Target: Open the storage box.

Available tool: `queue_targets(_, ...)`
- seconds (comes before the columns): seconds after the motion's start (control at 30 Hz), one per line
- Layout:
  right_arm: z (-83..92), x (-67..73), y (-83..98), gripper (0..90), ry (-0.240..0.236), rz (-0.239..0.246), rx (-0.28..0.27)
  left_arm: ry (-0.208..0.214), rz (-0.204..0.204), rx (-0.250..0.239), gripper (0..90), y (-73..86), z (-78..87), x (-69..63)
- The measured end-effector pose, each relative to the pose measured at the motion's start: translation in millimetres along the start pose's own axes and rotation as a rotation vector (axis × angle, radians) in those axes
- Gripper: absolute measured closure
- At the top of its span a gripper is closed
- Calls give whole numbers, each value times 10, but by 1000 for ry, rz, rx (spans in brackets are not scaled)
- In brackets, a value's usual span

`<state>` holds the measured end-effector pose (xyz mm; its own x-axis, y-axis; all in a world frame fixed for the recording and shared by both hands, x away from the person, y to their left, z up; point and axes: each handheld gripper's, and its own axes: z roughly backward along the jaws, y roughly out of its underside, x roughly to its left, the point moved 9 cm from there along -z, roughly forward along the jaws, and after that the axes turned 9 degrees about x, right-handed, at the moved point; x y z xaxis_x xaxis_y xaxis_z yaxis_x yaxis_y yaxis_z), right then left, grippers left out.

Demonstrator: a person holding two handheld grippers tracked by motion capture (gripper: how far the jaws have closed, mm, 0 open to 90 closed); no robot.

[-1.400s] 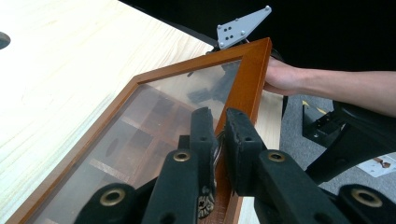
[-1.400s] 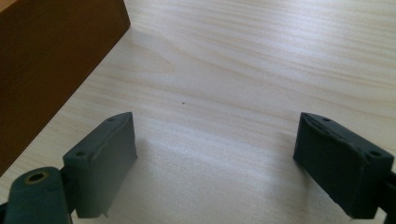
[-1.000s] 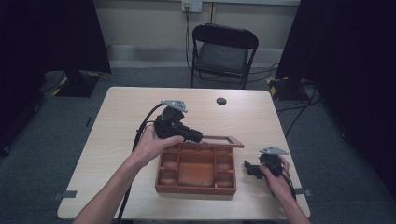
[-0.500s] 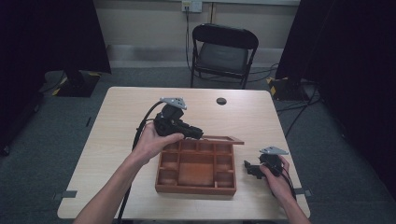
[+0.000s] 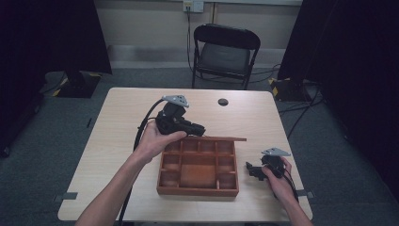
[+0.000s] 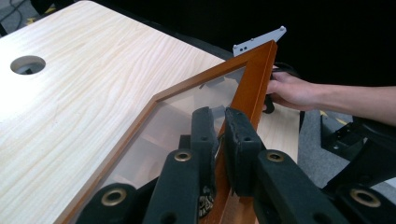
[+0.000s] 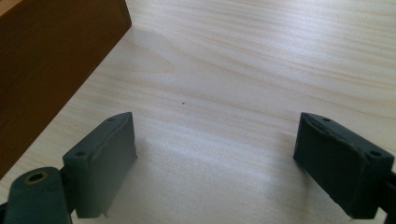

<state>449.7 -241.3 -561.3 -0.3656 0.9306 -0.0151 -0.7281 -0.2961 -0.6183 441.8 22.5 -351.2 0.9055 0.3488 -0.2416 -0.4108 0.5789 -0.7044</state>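
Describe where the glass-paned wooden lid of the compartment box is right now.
In the high view, the glass-paned wooden lid stands raised along the far edge of the brown wooden compartment box at mid-table, its frame clamped by the left hand-held gripper.

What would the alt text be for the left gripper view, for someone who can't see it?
Two black jaws of the left gripper are shut on the orange-brown wooden frame of a glass-paned lid, held raised over a pale wooden table. Beyond the lid, a person's other hand rests at the table's far side, against a dark background.
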Motion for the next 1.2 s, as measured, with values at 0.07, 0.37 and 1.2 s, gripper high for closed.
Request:
queue_targets(0.07,0,1,0,120,0,-1,0,0,1,-6,829,-5,0,6)
queue_targets(0.37,0,0,0,120,0,0,0,-4,-5,-24,835,-14,-11,5)
queue_targets(1.2,0,0,0,120,0,0,0,19,5,-39,833,2,-6,20)
